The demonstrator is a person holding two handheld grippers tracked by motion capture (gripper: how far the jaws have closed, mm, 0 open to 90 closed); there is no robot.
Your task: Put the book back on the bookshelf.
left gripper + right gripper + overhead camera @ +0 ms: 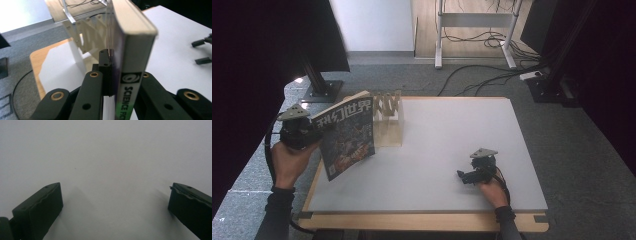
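1. Left gripper [314, 134] clamps the magazine [348, 137] near its spine, upright over the bench's [452, 150] left edge, beside the wooden rack [388, 117].
2. Probably light, floppy and glossy, so grip by the spine.
3. Right gripper [463, 176] rests wide apart, empty, near the front edge.

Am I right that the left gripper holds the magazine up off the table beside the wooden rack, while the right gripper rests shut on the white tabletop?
Not quite: the right gripper is open, not shut. The right gripper view shows its jaws wide apart over the white tabletop with nothing between them. The rest stands: the left gripper is clamped on the magazine, held up beside the wooden rack.
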